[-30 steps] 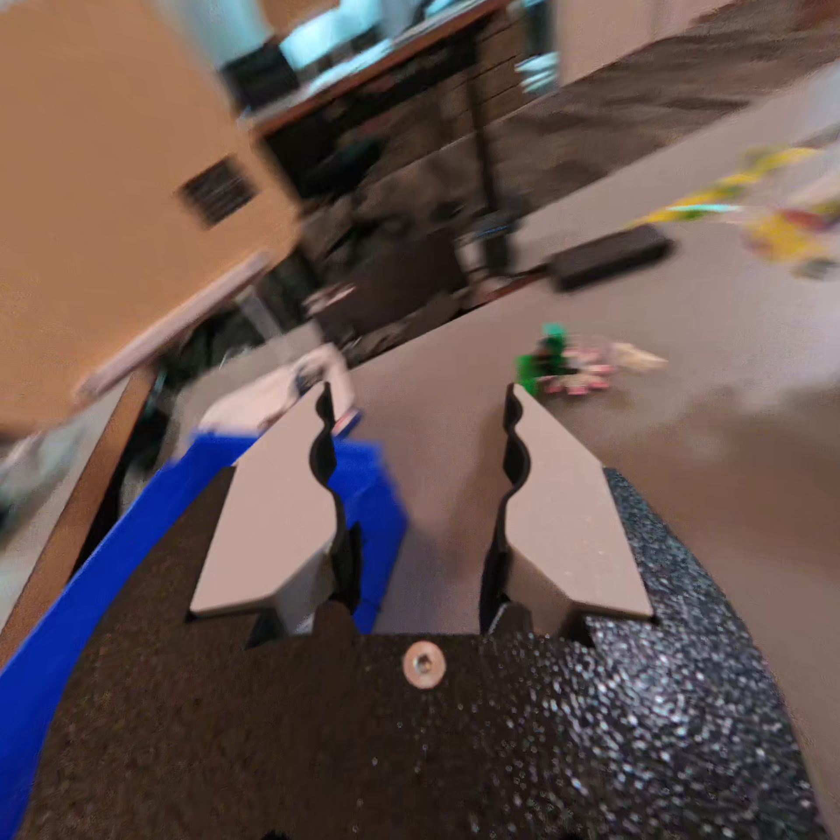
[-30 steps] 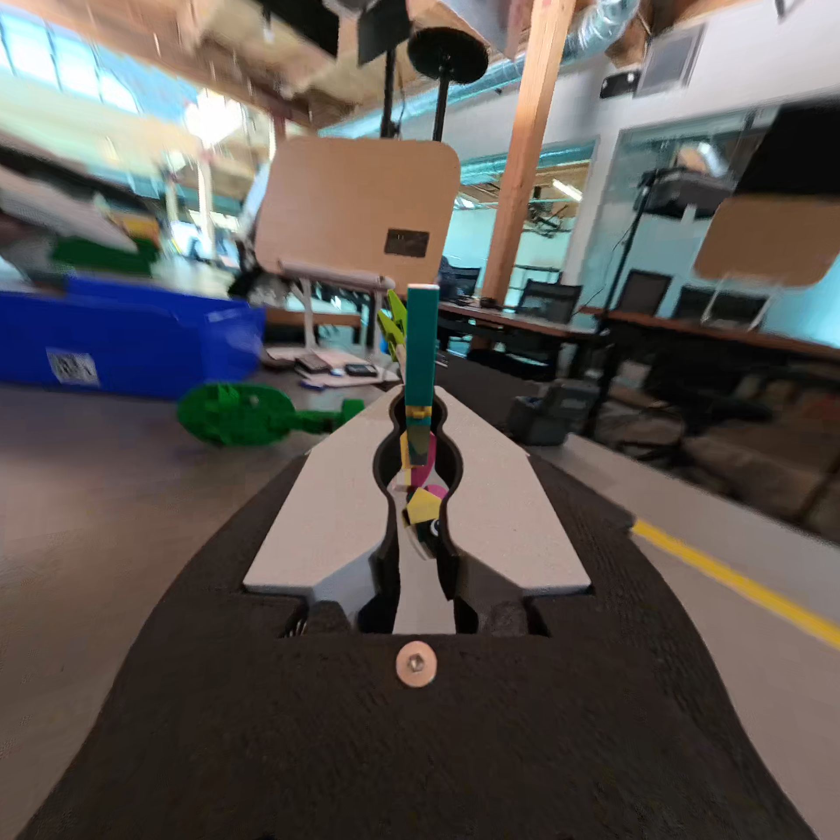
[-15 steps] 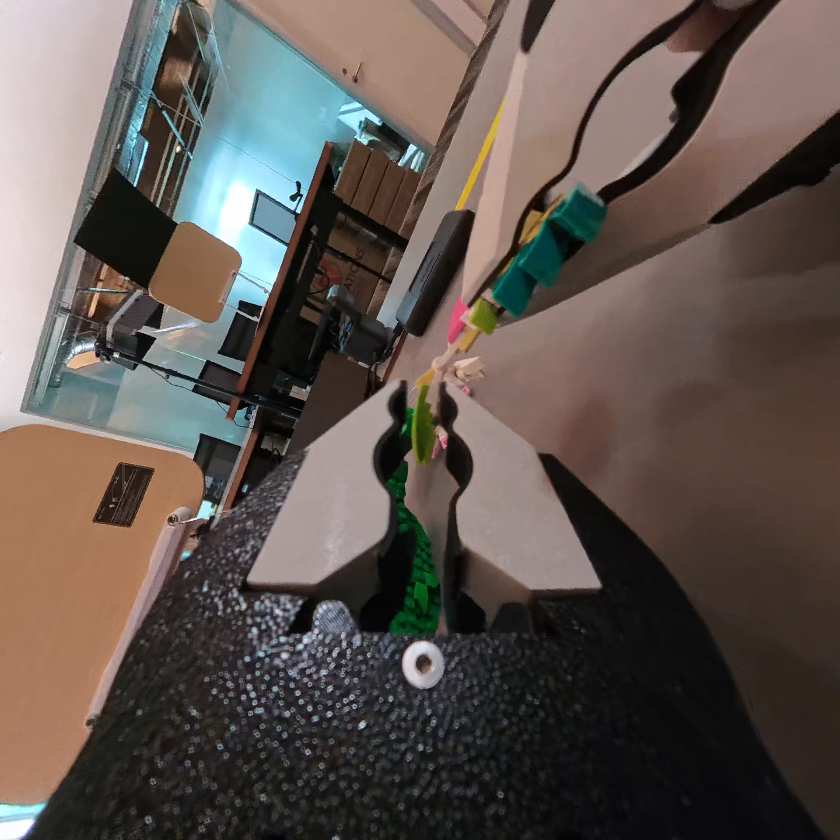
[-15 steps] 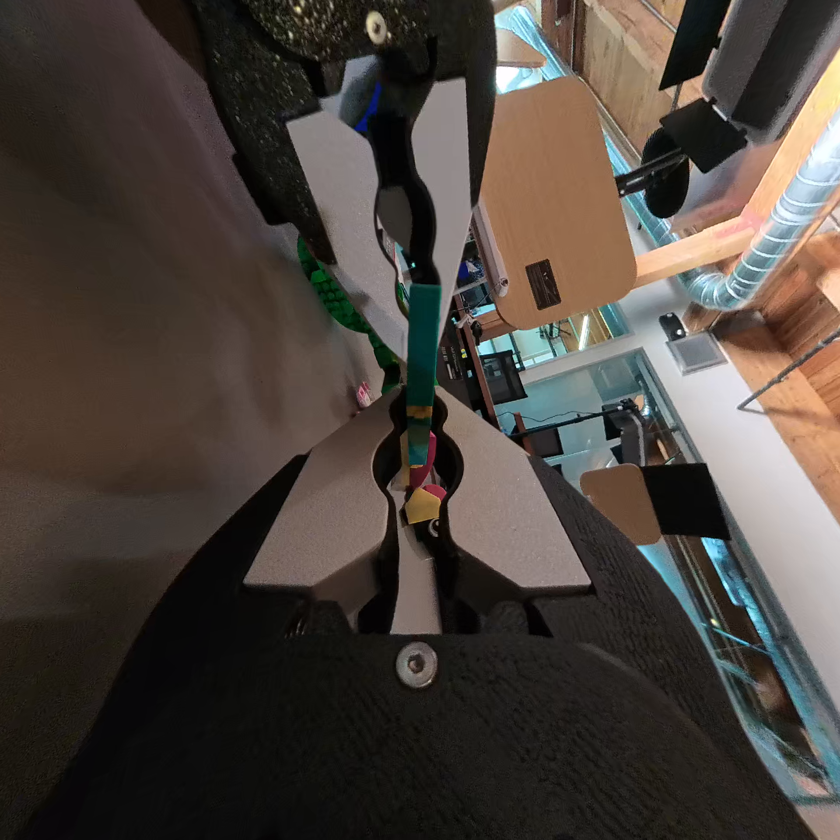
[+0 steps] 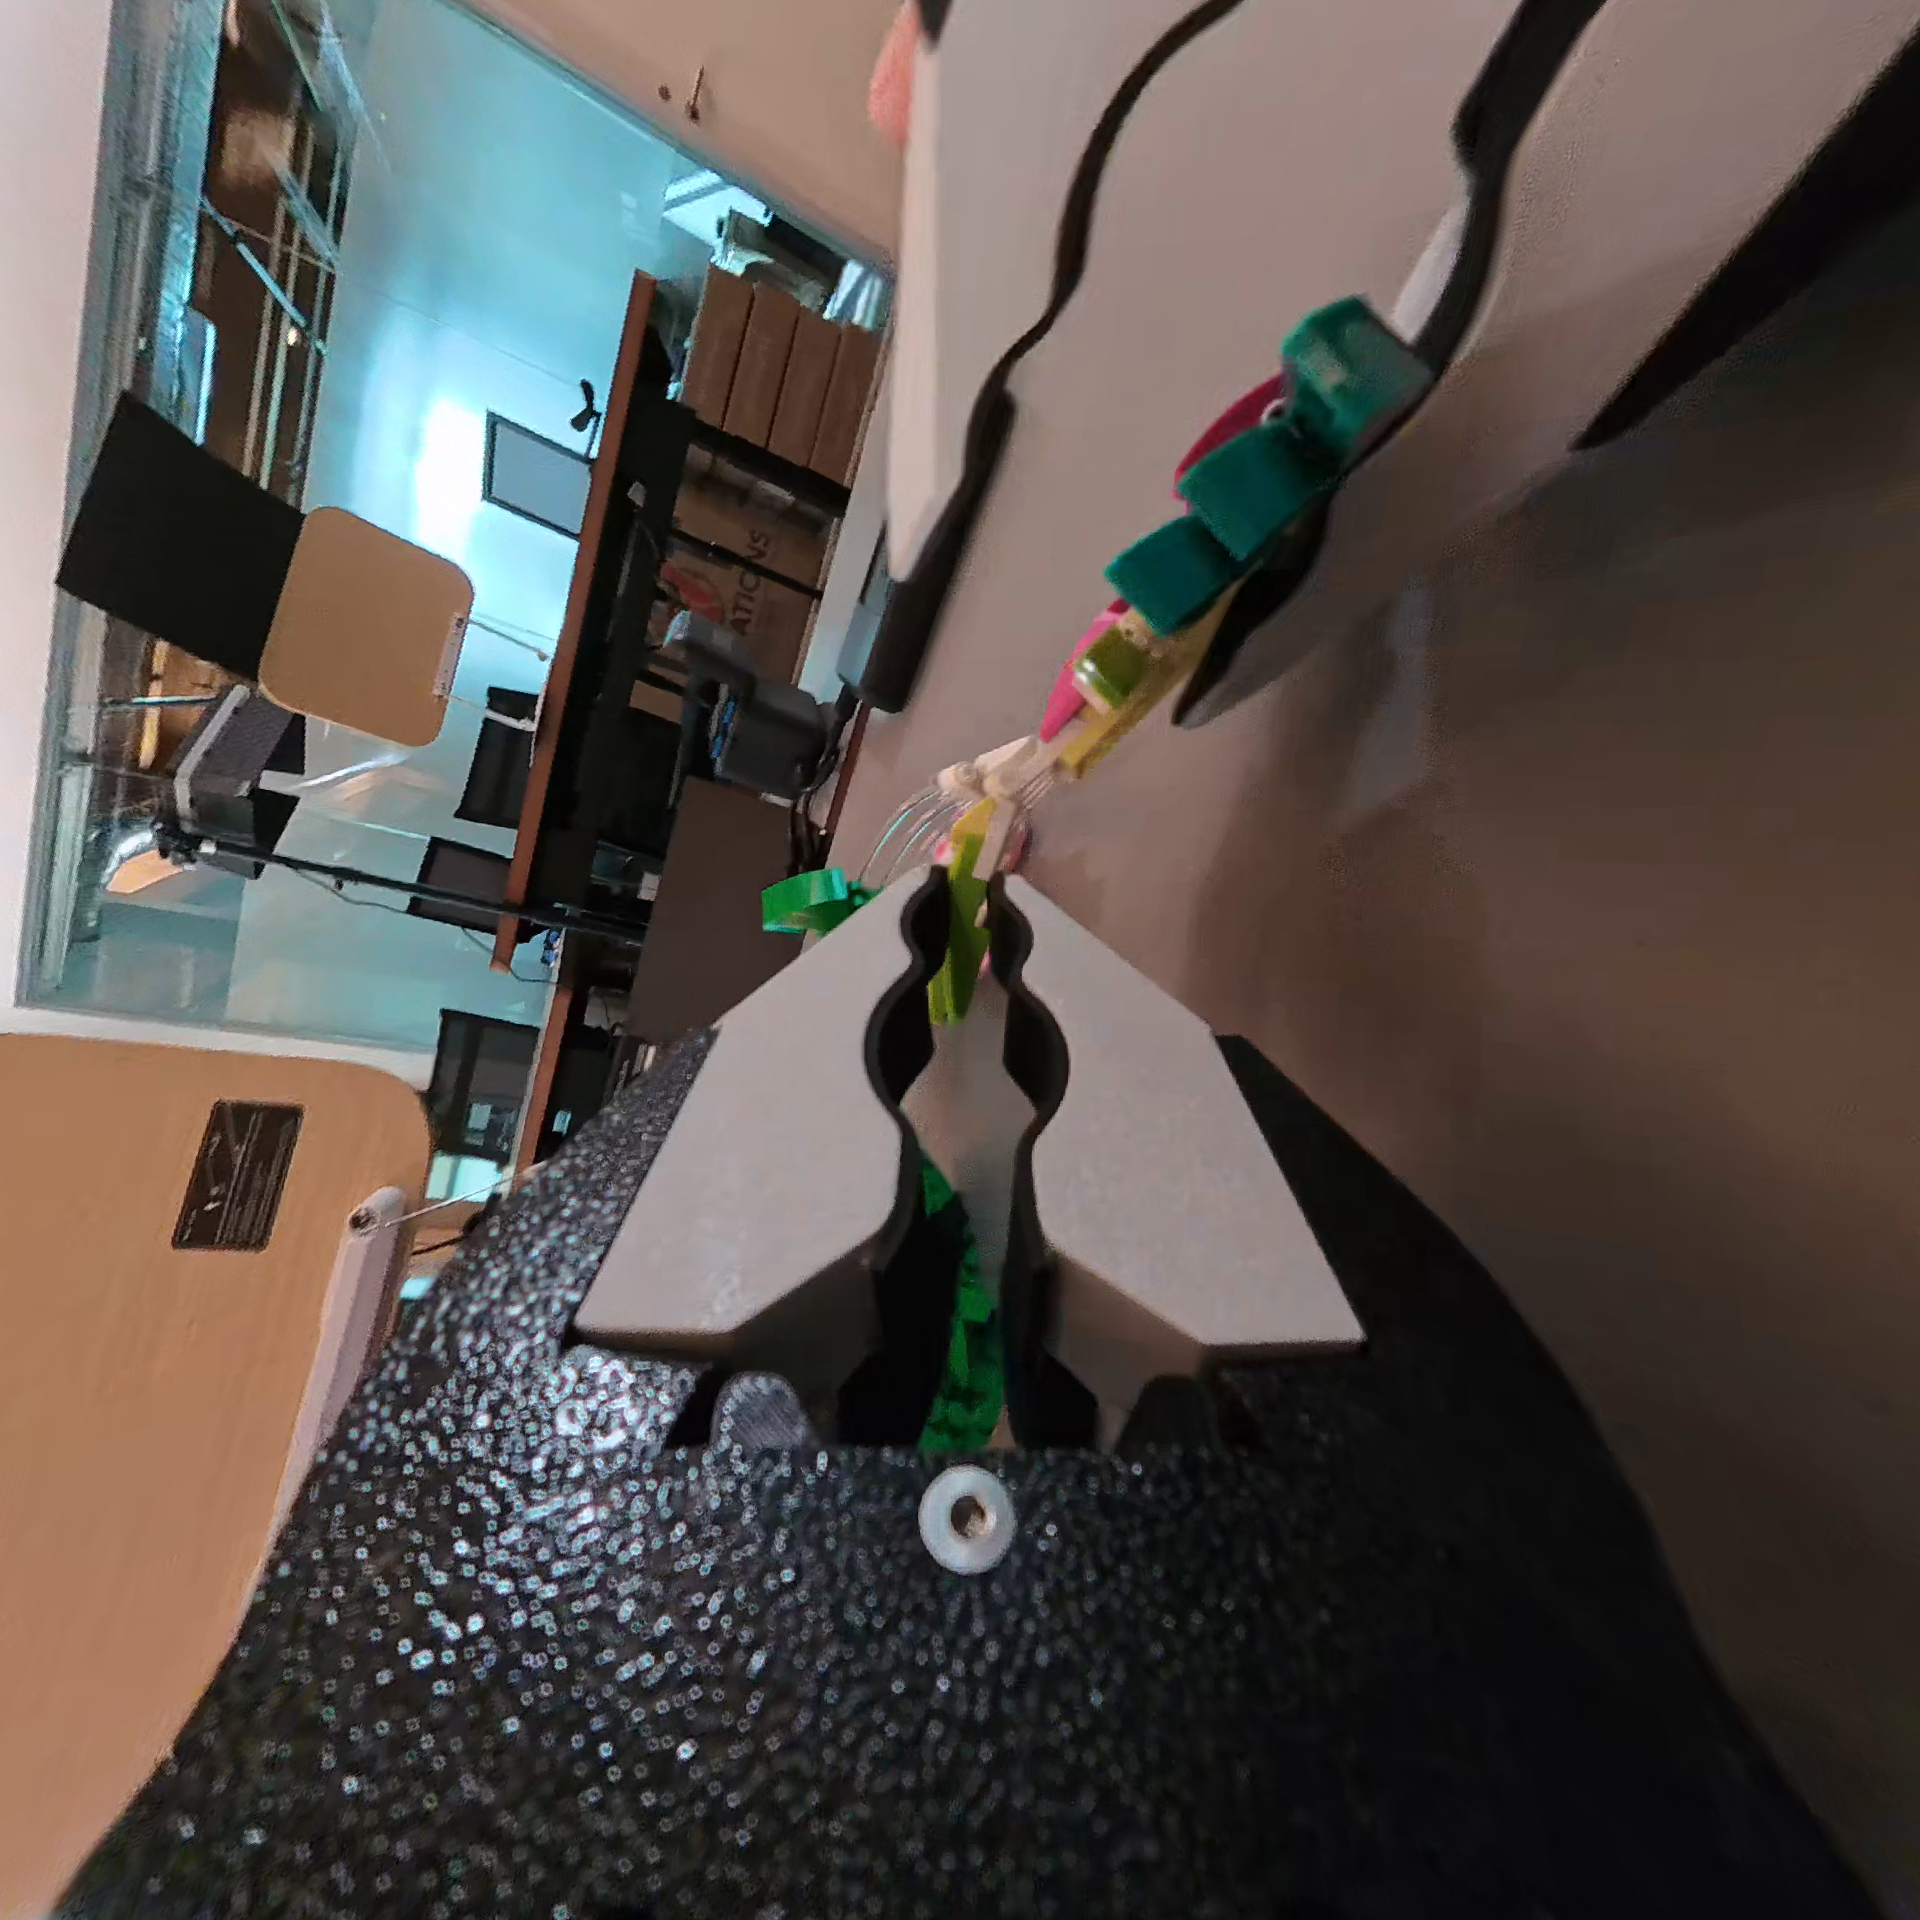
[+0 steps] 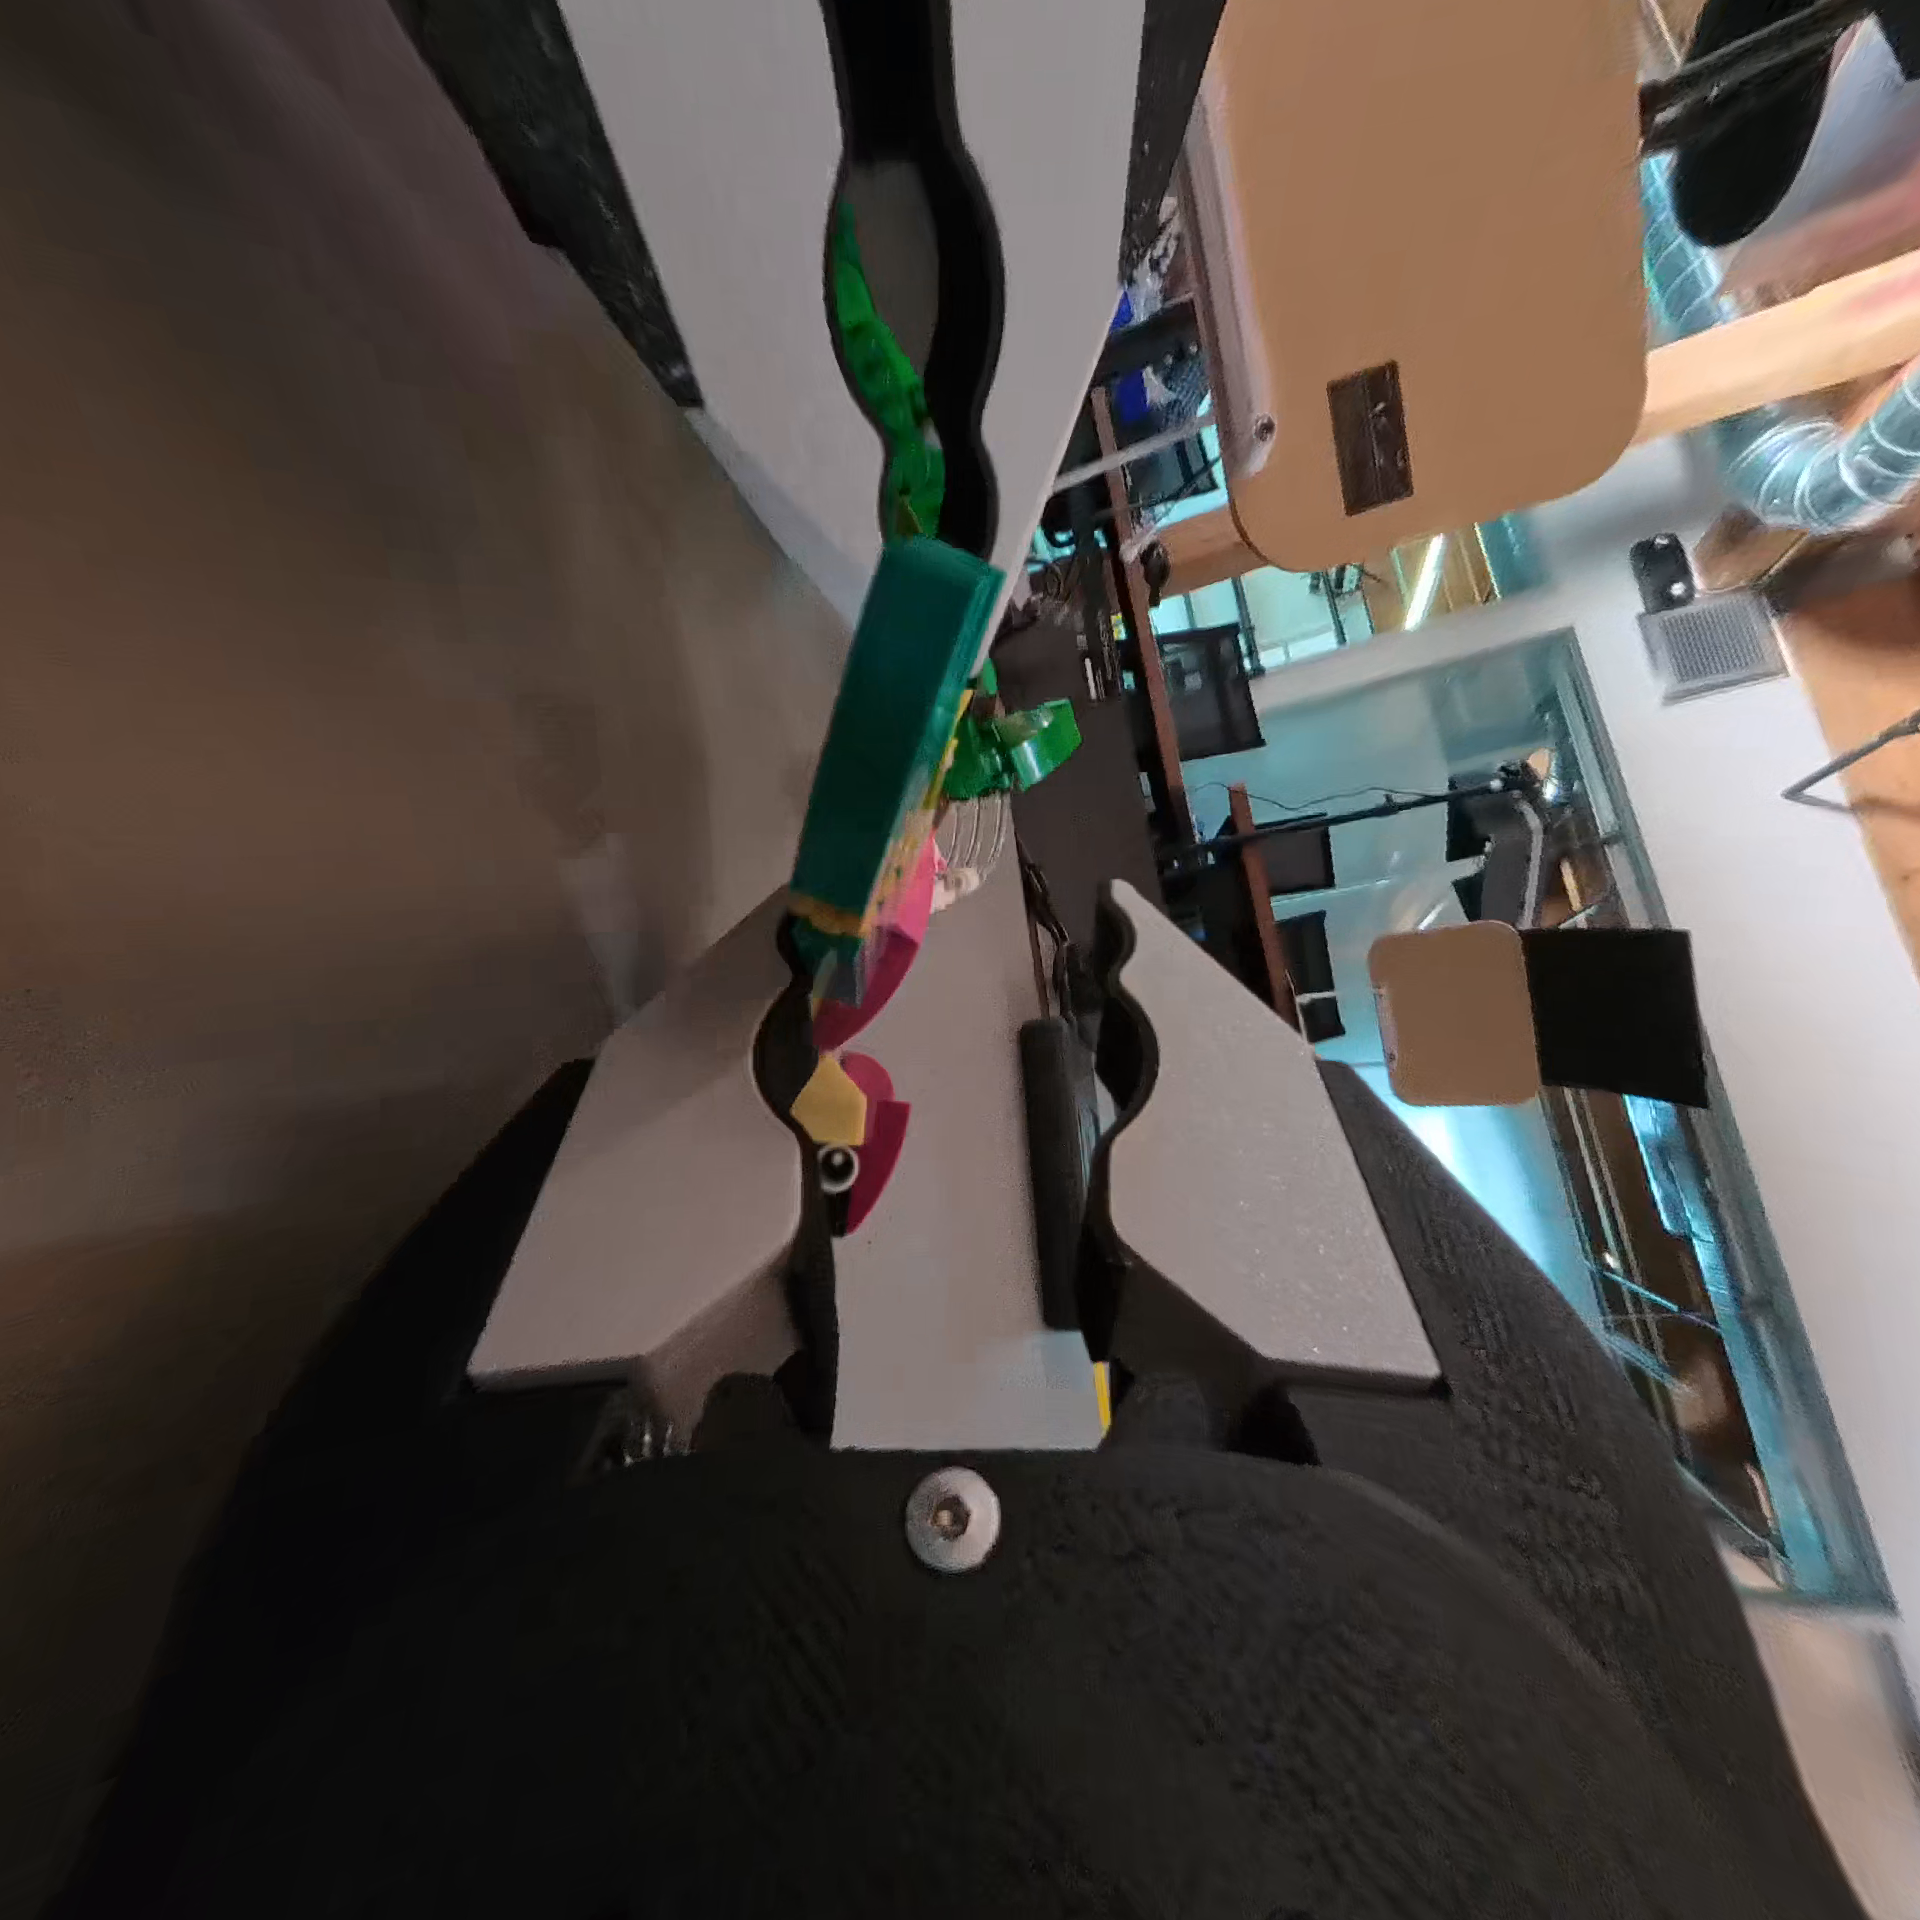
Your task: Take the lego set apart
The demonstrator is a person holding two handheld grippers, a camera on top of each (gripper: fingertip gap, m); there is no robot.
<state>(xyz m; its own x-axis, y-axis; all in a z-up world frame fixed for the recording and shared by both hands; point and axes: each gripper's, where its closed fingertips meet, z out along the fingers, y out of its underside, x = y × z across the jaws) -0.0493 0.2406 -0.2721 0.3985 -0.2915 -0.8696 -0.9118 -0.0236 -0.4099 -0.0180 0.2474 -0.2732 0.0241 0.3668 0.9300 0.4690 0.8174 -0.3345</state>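
Observation:
The lego set is one joined chain: a teal plate [image 6: 894, 727] on a pink bird with an eye [image 6: 862, 1143], then lime and white bits [image 5: 1112, 717], then a green studded leaf [image 5: 961, 1340]. My left gripper [image 5: 966, 894] is shut on the green leaf and a lime piece [image 5: 954, 966]; it also shows at the top of the right wrist view, with its fingers [image 6: 727, 208] closed on the leaf [image 6: 883, 343]. My right gripper [image 6: 951, 909] is open. The bird rests against its left finger [image 6: 644, 1174]. Both grippers are rolled sideways above the grey table [image 6: 312, 727].
A black box [image 5: 883, 634] lies on the table beyond the set and shows between my right fingers [image 6: 1049, 1143]. Tan panels [image 6: 1434, 260] on stands, desks and a glass wall fill the room behind.
My left gripper went from open to shut on the green leaf. My right gripper has just opened and let go of the teal and pink bird. Both grippers rolled sideways and came closer together.

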